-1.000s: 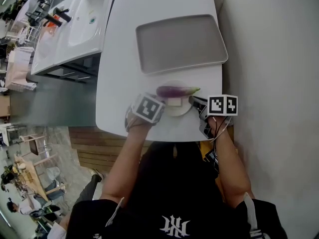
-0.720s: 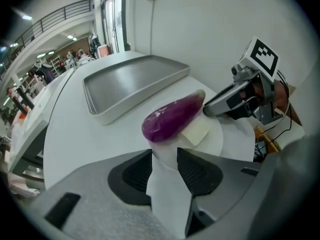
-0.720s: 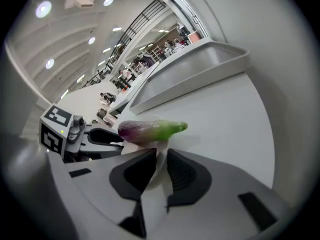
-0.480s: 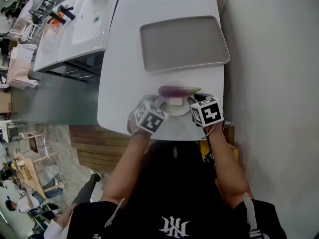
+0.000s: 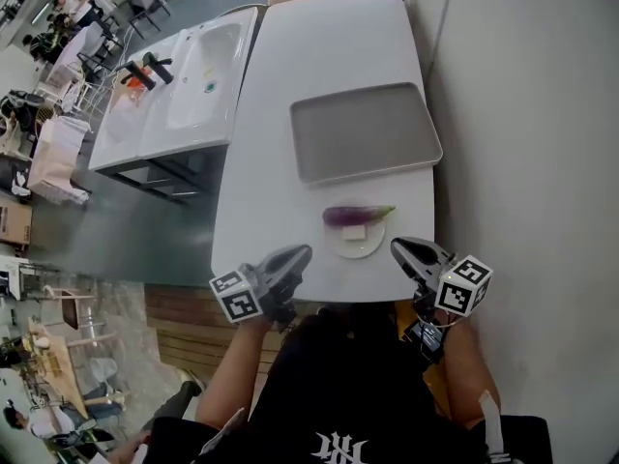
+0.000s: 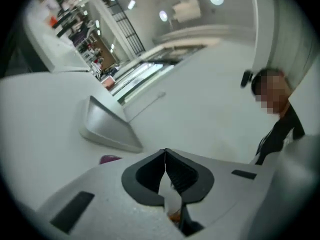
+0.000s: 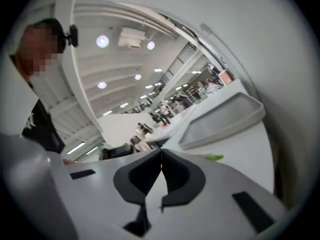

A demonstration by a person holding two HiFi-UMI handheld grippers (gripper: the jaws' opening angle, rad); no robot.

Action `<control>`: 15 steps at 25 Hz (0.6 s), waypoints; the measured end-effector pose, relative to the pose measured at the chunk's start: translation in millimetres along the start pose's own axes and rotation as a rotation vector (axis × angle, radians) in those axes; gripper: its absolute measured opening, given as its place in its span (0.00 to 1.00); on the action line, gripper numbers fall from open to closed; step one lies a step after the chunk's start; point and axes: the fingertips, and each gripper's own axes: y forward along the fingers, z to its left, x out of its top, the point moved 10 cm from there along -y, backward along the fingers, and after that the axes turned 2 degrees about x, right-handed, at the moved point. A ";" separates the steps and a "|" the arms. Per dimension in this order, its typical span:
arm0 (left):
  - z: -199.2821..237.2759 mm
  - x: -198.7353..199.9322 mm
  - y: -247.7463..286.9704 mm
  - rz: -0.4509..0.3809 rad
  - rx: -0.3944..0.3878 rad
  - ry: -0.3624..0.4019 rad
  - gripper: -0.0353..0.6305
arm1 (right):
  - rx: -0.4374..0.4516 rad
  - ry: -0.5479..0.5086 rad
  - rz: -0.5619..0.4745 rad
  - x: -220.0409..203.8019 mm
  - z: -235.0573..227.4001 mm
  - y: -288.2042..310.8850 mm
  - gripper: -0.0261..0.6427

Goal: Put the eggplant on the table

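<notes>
White laminate table point(image 5: 329, 51) carries the slim purple eggplant point(image 5: 353, 215) on a small round white plate point(image 5: 360, 249), likely awaiting pick-up, since the left gripper point(image 5: 300, 253) and the right gripper point(image 5: 398, 247) hover short of it, both pinched together and empty.

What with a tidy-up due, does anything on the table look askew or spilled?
Nothing is spilled or broken. The eggplant lies across a small plate, its green stem poking past the rim. The grey tray sits slightly crooked on the table, one corner at the edge.
</notes>
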 end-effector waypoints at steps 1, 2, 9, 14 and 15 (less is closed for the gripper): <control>-19.2 3.0 -14.3 -0.078 -0.086 -0.043 0.06 | 0.081 -0.015 -0.059 3.7 33.3 -9.3 0.05; -39.9 7.7 -25.7 -0.147 -0.174 -0.049 0.06 | 0.154 -0.033 -0.133 9.3 67.2 -17.8 0.05; -152.9 76.3 -53.2 -0.431 -0.783 0.113 0.06 | 0.356 -0.212 -0.447 62.0 208.0 -11.9 0.05; -179.6 88.6 -107.1 -0.419 -0.785 0.268 0.06 | 0.309 -0.399 -0.365 55.1 263.3 17.6 0.04; -179.3 85.7 -115.4 -0.402 -0.755 0.302 0.07 | 0.314 -0.405 -0.362 51.2 270.5 21.4 0.04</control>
